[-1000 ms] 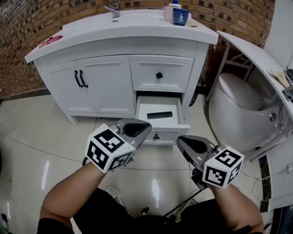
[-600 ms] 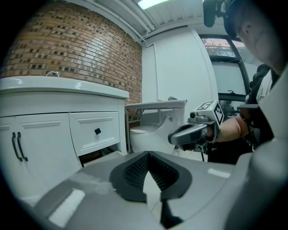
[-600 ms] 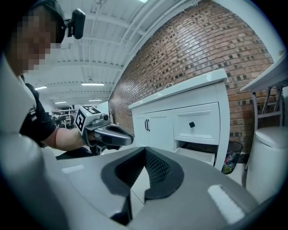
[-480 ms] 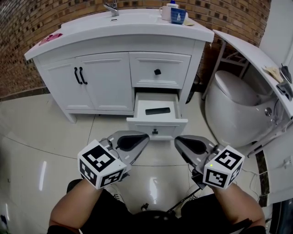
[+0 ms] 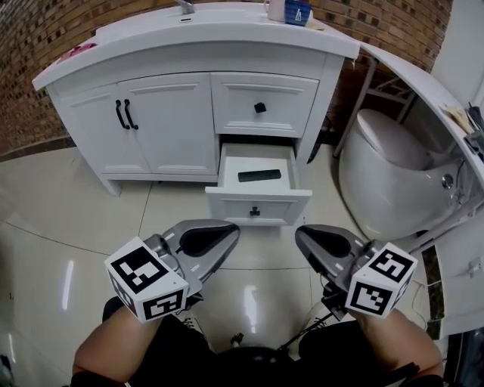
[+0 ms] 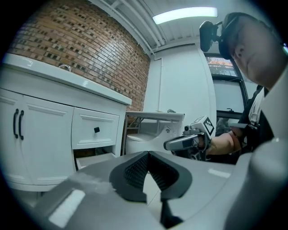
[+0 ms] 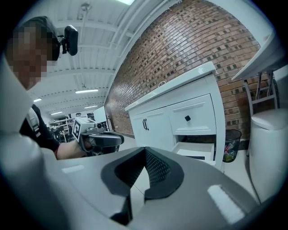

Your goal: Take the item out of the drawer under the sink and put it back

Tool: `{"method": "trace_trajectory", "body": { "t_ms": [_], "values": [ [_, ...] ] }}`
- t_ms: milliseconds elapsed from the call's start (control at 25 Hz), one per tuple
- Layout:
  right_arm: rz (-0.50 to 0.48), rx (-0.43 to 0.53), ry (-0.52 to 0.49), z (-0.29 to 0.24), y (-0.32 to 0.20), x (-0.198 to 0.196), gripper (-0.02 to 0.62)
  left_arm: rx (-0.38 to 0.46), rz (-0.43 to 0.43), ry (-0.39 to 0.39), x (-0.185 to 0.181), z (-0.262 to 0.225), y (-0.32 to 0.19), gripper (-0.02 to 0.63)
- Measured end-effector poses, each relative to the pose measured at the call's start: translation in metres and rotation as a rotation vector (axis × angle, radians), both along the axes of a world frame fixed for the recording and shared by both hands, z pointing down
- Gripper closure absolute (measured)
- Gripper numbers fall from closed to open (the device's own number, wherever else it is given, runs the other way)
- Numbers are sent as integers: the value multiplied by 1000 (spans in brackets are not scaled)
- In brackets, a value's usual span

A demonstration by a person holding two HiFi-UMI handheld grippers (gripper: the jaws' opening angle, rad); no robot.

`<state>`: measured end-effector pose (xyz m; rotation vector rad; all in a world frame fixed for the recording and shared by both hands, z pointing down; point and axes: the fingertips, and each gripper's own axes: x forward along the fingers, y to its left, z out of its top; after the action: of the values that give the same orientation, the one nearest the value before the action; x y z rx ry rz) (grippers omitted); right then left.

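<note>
A white vanity (image 5: 166, 121) stands under the sink, and its lower drawer (image 5: 258, 204) is pulled open. A flat black item (image 5: 259, 175) lies inside it. My left gripper (image 5: 228, 233) hovers over the floor in front of the drawer, jaws shut and holding nothing. My right gripper (image 5: 302, 236) is level with it on the right, also shut and without load. Each gripper faces the other: the right gripper (image 6: 173, 143) shows in the left gripper view and the left gripper (image 7: 114, 139) in the right gripper view. The open drawer (image 7: 193, 150) is in sight beyond the right jaws.
A white toilet (image 5: 393, 181) stands to the right of the vanity, with a white slanted panel (image 5: 423, 91) above it. The upper drawer (image 5: 262, 103) and the cupboard doors (image 5: 125, 121) are closed. A blue cup (image 5: 297, 12) sits on the counter. Glossy tiles (image 5: 68, 227) cover the floor.
Both grippers have drawn back from the drawer toward my body, the left one lower and further left. The view has tilted, so the vanity sits higher in frame. The black item stays in the drawer.
</note>
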<state>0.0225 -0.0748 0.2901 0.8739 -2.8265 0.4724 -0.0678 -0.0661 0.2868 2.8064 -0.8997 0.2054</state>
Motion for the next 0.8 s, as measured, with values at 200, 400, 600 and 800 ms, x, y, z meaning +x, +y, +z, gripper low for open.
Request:
{"method": "trace_trajectory", "body": {
  "t_ms": [200, 400, 600, 800],
  "values": [
    [-14, -20, 30, 13, 3, -3, 594, -22, 27, -19, 11, 10, 3, 601],
    [-8, -28, 31, 15, 2, -2, 594, -5, 36, -25, 12, 8, 5, 601],
    [-8, -38, 29, 17, 1, -3, 594, 9, 12, -60, 9, 12, 0, 601],
    [-3, -39, 25, 15, 0, -3, 594, 16, 5, -78, 9, 13, 0, 601]
  ]
}}
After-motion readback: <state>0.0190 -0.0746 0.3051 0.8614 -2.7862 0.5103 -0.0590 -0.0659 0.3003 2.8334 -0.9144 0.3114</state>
